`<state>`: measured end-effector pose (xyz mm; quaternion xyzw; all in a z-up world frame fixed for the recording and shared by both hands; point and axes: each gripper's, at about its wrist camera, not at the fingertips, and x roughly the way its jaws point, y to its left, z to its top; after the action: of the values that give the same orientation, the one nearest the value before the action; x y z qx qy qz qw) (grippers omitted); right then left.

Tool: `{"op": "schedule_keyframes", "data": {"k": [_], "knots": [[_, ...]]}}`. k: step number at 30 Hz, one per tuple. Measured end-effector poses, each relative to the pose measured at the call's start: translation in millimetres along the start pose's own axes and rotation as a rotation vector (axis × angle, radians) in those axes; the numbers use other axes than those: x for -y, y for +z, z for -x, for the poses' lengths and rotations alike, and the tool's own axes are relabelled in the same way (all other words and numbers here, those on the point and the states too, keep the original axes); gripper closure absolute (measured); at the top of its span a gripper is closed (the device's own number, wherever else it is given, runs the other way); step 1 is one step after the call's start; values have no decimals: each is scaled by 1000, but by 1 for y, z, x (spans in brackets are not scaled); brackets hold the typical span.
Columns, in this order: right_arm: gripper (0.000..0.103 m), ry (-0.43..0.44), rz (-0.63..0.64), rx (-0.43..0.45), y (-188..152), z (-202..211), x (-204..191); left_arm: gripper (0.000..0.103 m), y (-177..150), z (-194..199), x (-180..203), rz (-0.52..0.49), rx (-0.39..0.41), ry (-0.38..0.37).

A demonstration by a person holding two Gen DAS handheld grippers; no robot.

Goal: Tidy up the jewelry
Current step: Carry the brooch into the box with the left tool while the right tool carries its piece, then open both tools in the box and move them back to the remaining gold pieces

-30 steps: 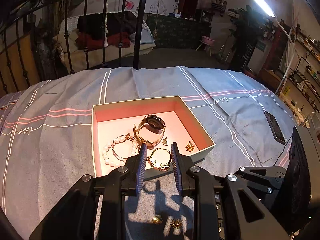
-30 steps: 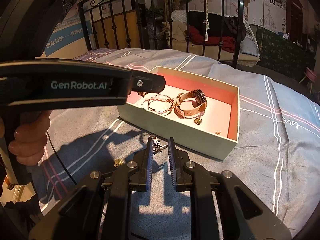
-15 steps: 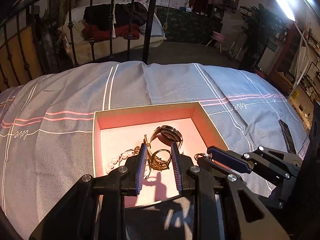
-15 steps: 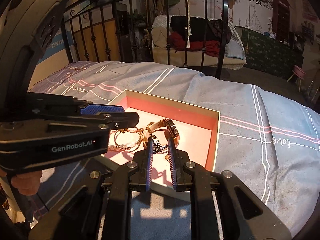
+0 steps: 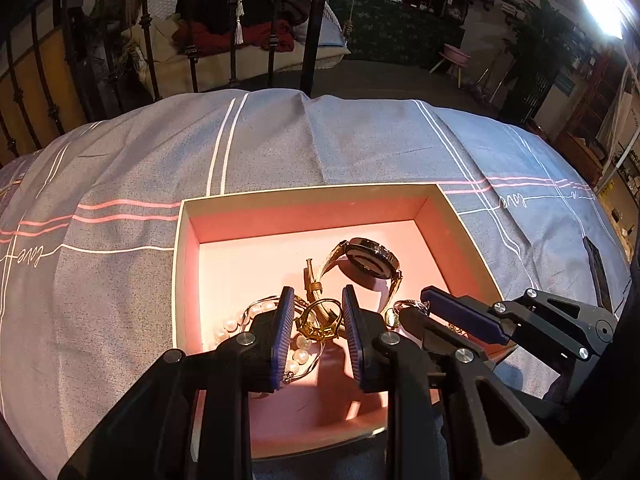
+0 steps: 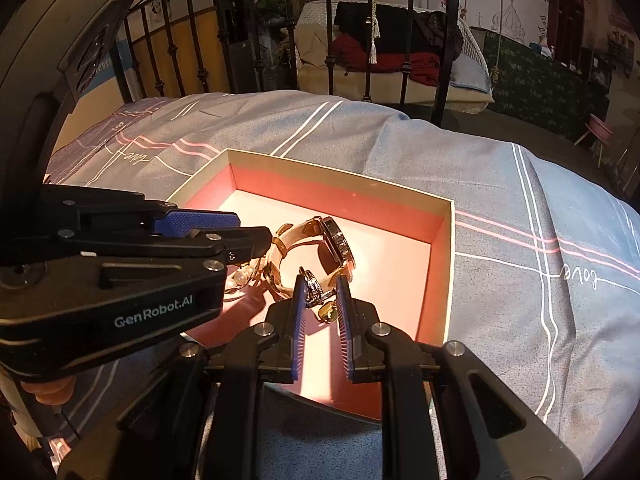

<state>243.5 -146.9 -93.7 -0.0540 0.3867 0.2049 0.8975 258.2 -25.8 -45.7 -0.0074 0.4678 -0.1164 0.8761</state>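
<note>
A shallow cream box with a pink inside (image 5: 304,216) lies on the bed; it also shows in the right wrist view (image 6: 436,264). In it are a gold watch (image 5: 370,264), also seen from the right (image 6: 338,246), and a pearl bracelet (image 5: 298,354). My left gripper (image 5: 317,322) is shut on a gold ring-like bangle (image 5: 320,322) and holds it over the box. My right gripper (image 6: 320,300) is shut on a small silver ring (image 6: 313,292) over the box's near part, just right of the left gripper. A small gold piece (image 6: 328,313) lies below it.
The grey bedspread (image 5: 280,144) with pink and white stripes surrounds the box. A black phone (image 5: 596,268) lies on the bed at the right. A black iron bed rail (image 6: 328,32) stands behind.
Both grippers have moved forward from the bedspread in front of the box to over the box's inside, each carrying its piece. The grips have not changed.
</note>
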Motion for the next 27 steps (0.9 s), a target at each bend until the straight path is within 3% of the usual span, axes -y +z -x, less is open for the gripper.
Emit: {"op": "schedule_keyframes", "data": {"k": [5, 12, 13, 14, 16, 20, 23, 27], "knots": [[87, 6, 9, -50, 3, -8, -1, 79, 4, -8, 1, 4, -33, 3], [85, 11, 6, -55, 4, -10, 0, 78, 6, -10, 6, -15, -40, 9], [76, 10, 3, -52, 3, -10, 0, 77, 6, -10, 5, -9, -43, 9], [58, 7, -3, -44, 3, -8, 1, 74, 7, -10, 4, -2, -44, 9], [43, -9, -9, -21, 2, -4, 2, 67, 7, -7, 2, 5, -34, 9], [43, -9, -19, 2, 1, 4, 3, 60, 7, 7, 0, 14, 7, 14], [34, -23, -36, 70, -3, 26, 2, 46, 4, 28, 0, 16, 60, 18], [33, -49, -31, 153, -19, 64, -3, 33, -13, 63, -1, 42, 143, 1]]}}
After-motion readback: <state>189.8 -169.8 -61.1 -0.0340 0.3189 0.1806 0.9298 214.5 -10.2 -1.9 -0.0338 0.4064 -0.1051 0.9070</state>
